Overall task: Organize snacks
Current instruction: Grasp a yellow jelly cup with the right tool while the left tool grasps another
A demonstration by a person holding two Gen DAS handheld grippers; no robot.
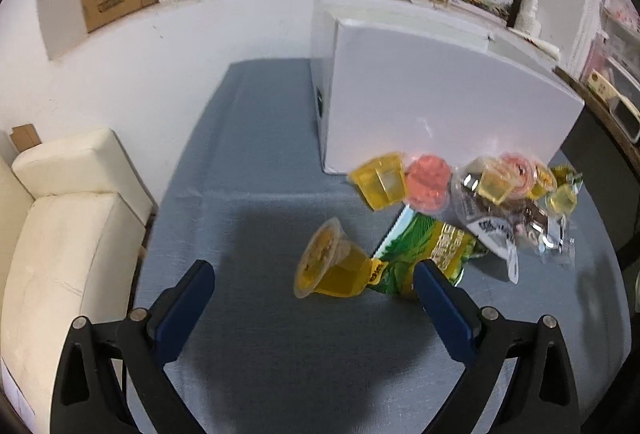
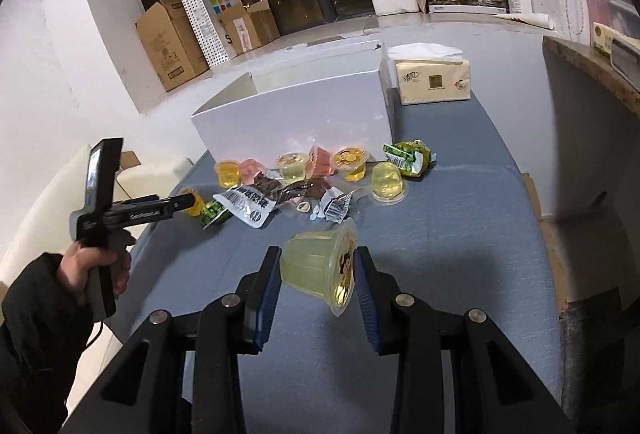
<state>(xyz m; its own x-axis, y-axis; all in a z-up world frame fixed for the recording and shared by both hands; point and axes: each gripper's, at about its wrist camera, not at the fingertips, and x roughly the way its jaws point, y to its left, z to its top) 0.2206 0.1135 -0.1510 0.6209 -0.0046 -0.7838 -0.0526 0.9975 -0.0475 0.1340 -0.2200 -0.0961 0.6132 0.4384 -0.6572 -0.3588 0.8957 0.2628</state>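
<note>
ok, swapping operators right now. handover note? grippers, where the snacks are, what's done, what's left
Right gripper: shut on a pale yellow jelly cup, tipped sideways, lifted clear of the blue table cloth.
Left gripper: open, empty, nearing an orange jelly cup lying on its side against a green packet.
Remaining snacks: loose pile of jelly cups and wrappers in front of the white box.
Done: one cup picked up; nothing visibly sorted.
Left: place the held cup, then clear the pile.
</note>
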